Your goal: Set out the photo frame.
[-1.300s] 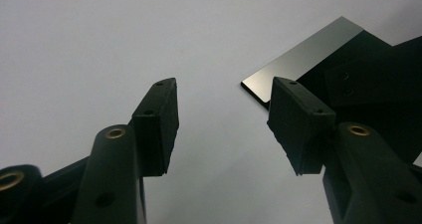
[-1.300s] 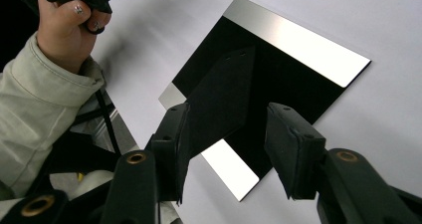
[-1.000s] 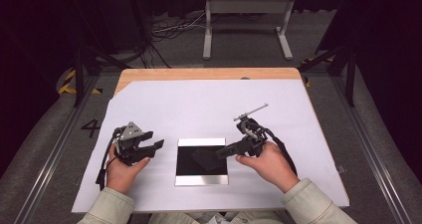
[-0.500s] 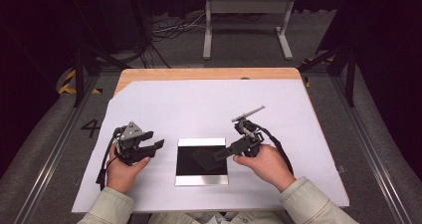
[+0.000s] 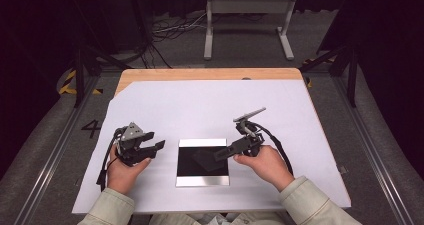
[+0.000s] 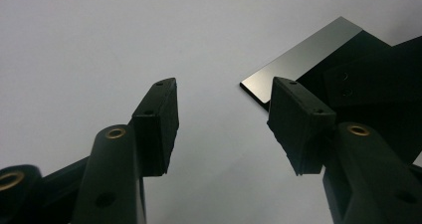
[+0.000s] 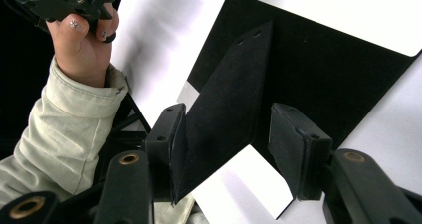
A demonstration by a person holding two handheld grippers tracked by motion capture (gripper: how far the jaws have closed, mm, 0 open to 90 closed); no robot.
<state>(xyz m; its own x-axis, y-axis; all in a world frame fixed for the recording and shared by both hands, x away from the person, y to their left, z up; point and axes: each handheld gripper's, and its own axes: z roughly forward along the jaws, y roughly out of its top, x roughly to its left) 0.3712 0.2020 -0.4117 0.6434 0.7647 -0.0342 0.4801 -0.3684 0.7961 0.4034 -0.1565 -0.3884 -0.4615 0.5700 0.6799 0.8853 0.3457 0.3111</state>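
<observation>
Hardly anything has shifted since a second ago: both hands sit where they were, the right hand-held gripper (image 5: pixel 220 155) only nudged slightly. Its jaws stand apart over the right side of the glossy black plate (image 5: pixel 202 162), nothing pinched between them; its shadow or reflection darkens the plate, so the exact gap to the plate is hard to judge. That plate lies flat near the front edge of the white-covered surface (image 5: pixel 210 110), about midway along it. The left hand-held gripper (image 5: pixel 154 146) rests open just left of the plate, jaws empty. Both sleeves are cut off at the bottom.
</observation>
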